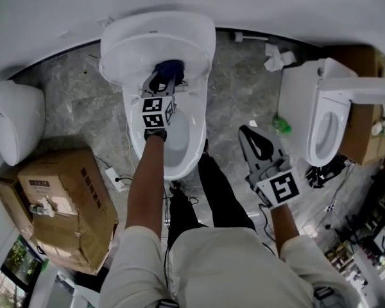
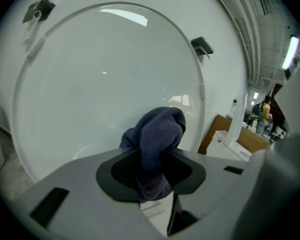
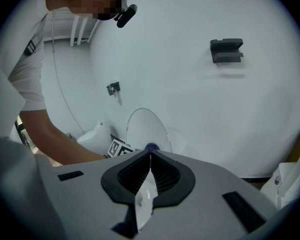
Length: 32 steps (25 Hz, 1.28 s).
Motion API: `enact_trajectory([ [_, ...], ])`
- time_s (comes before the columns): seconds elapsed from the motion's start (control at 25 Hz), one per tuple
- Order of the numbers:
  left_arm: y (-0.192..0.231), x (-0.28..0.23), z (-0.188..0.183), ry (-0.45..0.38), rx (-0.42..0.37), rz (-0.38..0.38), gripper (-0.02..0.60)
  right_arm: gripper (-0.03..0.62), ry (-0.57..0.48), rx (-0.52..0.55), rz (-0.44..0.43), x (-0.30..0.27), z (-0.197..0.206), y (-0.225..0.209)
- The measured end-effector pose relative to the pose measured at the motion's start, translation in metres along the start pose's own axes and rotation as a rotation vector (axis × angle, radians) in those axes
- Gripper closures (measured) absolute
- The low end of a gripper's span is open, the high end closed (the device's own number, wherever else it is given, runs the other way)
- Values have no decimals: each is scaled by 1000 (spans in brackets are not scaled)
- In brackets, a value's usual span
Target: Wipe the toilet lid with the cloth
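Note:
A white toilet stands at the top middle with its lid [image 1: 155, 43] raised. My left gripper [image 1: 165, 77] reaches over the open bowl [image 1: 179, 140] and is shut on a dark blue cloth [image 1: 170, 66], bunched at the lower part of the lid. In the left gripper view the cloth [image 2: 157, 134] bulges out between the jaws [image 2: 157, 156] against the lid's glossy face [image 2: 100, 79]. My right gripper [image 1: 249, 133] hangs over the floor to the right of the toilet, shut and empty. From the right gripper [image 3: 150, 154] view, the lid [image 3: 145, 126] and a bit of cloth [image 3: 151, 147] show far off.
A second toilet [image 1: 327, 114] stands at the right, with a cardboard box behind it. Another white fixture [image 1: 16, 120] is at the left, above a taped cardboard box [image 1: 58, 204]. A power strip [image 1: 119, 178], crumpled paper [image 1: 279, 58] and a green item [image 1: 281, 124] lie on the marble floor.

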<state>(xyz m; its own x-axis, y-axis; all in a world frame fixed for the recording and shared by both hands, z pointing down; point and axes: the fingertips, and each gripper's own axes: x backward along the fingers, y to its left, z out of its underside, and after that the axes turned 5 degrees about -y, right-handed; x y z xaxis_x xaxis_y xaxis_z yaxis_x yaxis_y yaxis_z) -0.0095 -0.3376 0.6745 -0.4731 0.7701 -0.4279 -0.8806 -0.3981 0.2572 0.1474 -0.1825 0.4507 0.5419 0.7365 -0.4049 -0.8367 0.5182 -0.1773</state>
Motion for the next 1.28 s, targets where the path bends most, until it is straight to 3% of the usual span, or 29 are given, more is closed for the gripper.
enact_trajectory([
  [0.12, -47, -19, 4, 0, 7, 77, 459, 563, 11, -11, 13, 5, 6, -7],
  [0.28, -79, -35, 29, 63, -7, 116, 459, 563, 32, -18, 25, 10, 17, -16],
  [0.64, -65, -53, 89, 255, -37, 135, 459, 563, 67, -29, 17, 11, 36, -27],
  [0.96, -12, -43, 117, 360, -17, -1, 459, 564, 80, -21, 10, 5, 43, -30],
  [1.28, 74, -5, 106, 347, 61, -200, 459, 563, 106, -31, 4, -1, 56, -28],
])
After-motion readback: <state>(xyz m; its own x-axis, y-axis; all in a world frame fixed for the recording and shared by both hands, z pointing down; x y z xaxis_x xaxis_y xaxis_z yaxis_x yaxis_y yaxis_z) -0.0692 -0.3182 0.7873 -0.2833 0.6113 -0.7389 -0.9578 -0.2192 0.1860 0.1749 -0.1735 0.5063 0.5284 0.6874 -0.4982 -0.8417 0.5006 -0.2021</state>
